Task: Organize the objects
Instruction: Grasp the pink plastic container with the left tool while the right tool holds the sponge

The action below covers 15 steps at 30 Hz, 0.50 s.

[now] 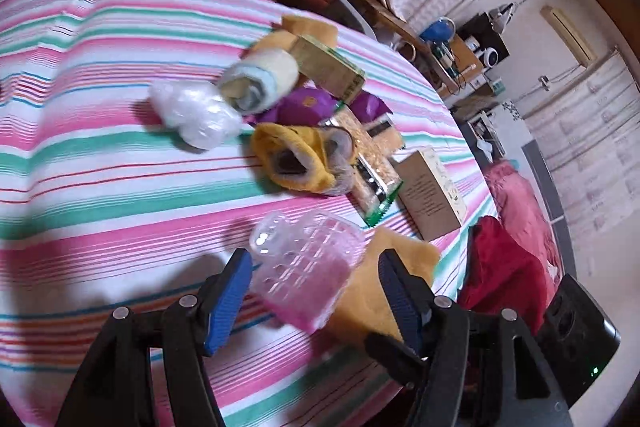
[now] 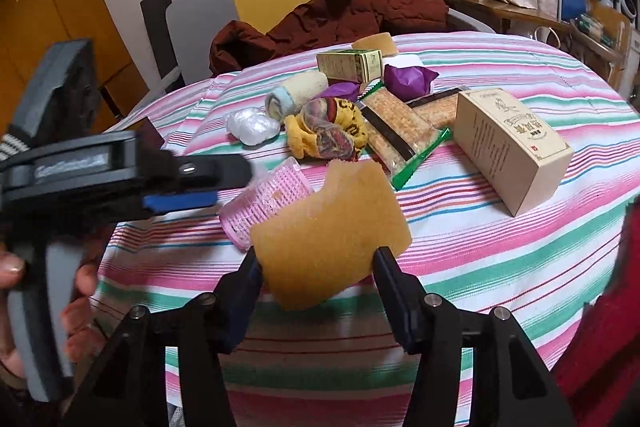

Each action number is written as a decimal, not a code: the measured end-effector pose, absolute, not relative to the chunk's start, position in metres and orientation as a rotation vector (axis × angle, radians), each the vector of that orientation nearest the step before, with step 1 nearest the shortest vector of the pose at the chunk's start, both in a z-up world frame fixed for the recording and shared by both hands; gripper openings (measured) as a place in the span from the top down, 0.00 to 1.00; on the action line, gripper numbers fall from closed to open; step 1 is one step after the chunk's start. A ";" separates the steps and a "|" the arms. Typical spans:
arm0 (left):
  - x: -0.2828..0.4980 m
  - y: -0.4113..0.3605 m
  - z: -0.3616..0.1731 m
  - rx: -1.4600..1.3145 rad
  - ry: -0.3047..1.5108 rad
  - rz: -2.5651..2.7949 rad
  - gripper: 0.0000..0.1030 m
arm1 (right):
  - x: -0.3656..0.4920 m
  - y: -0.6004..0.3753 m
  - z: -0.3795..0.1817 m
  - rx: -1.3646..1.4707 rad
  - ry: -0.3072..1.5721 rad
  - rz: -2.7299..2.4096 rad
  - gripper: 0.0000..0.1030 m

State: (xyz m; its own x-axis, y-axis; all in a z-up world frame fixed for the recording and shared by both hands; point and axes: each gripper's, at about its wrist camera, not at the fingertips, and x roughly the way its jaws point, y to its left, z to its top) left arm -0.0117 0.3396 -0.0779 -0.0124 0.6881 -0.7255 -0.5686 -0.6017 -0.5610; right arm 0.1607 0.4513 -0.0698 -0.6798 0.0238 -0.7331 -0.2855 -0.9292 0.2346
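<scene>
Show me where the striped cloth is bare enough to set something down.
The widest bare stretch of the striped tablecloth lies left of the plastic bag and pink basket. Another strip lies near the table edge, right of the orange sponge, below the tan box. The centre, around the socks and cracker packs, is crowded.

The tablecloth (image 2: 500, 259) is striped pink, green and white. The basket (image 1: 304, 267) is pink, the sponge (image 2: 332, 231) mustard yellow, the jacket (image 2: 340, 15) rust brown, the wrapper (image 2: 408, 77) purple.
</scene>
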 end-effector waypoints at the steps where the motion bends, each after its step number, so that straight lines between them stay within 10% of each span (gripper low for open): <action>1: -0.012 0.342 -0.079 -1.362 -0.139 1.760 0.35 | 0.160 0.451 -0.070 -1.163 0.500 2.687 0.45; 15: -0.013 0.328 -0.094 -1.370 -0.187 1.752 0.50 | 0.162 0.451 -0.073 -1.135 0.512 2.684 0.47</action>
State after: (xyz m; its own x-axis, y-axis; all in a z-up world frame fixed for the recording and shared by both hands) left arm -0.0131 0.3278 -0.0937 -0.0055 0.7023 -0.7118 -0.5366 -0.6027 -0.5905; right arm 0.1616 0.4508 -0.0730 -0.6916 0.0329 -0.7216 -0.2962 -0.9240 0.2418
